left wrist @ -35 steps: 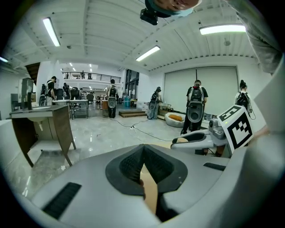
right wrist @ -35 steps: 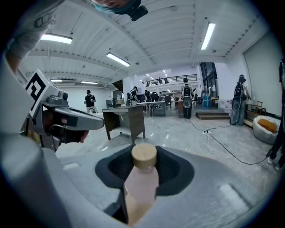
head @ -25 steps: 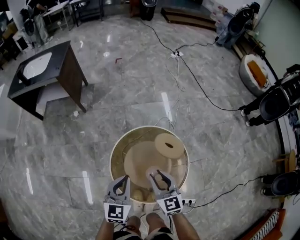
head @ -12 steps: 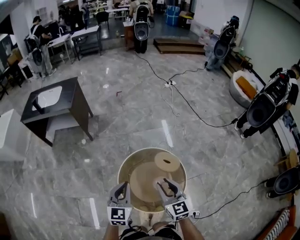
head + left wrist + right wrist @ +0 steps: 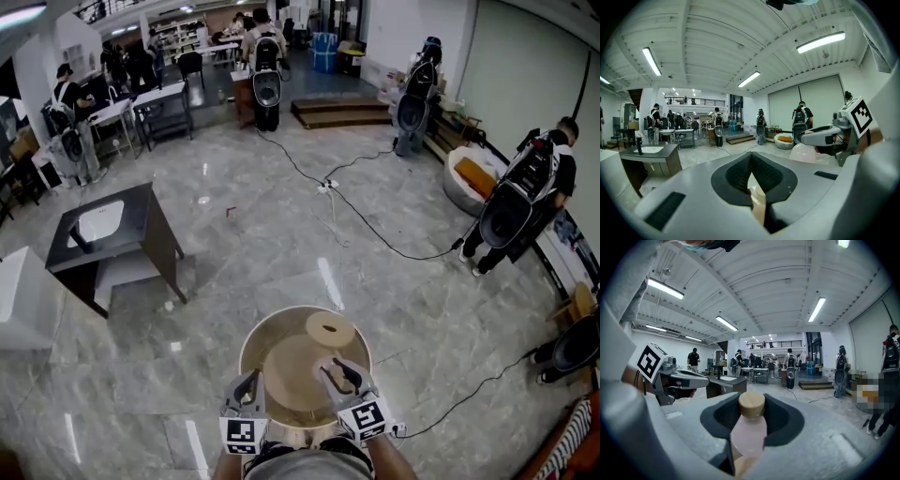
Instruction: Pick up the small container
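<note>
right gripper [image 5: 339,377] level, clasping small container [image 5: 749,434] (cap [image 5: 751,404] uppermost)

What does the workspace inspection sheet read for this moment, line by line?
Surface: round tan table on a marble floor.
Job's things: small container, pink with a wooden cap, held between the right jaws.
Clutter: wooden disc lying on the table.
Grippers: right gripper shut on the small container; left gripper jaws together, empty.
Cables: black cable crossing the floor from a power strip.
Surroundings: dark sink cabinet; people with backpacks in the background.
</note>
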